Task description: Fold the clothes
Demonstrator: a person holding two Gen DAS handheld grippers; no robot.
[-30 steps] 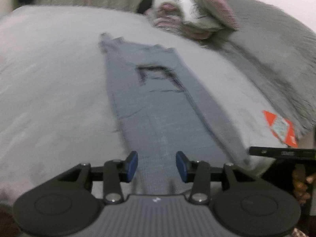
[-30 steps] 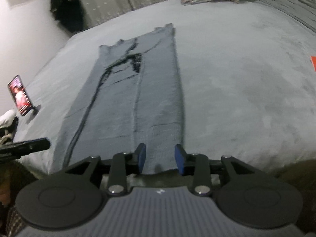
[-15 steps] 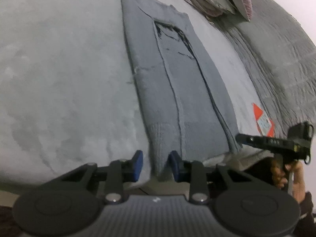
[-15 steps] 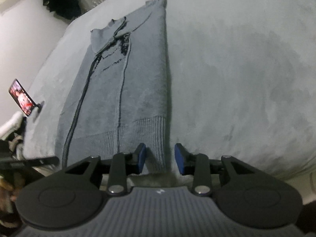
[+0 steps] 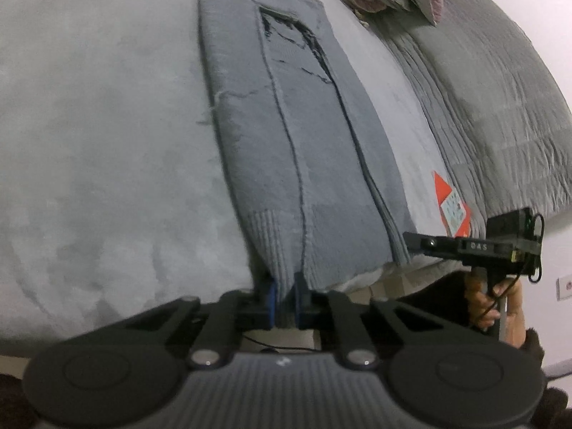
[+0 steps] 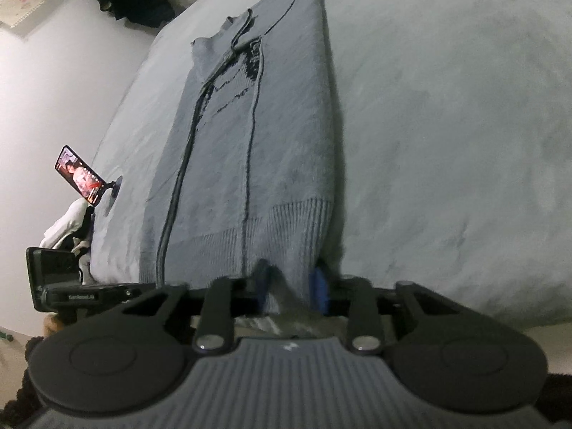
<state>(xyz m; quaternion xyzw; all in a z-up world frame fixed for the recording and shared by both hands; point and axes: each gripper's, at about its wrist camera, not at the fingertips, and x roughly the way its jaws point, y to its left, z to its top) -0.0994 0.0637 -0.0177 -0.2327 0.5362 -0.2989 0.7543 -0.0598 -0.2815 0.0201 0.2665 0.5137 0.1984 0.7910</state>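
Both grippers' jaws have just been closing: left gripper (image 5: 285,298) and right gripper (image 6: 291,291) now pinch the sweater (image 5: 304,150) hem at the bed (image 5: 89,143) edge, ready for lifting.

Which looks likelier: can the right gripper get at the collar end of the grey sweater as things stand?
Probably not. The right gripper is shut on the ribbed hem of the grey sweater, at the bed's near edge; the collar lies at the far end, nothing blocking.
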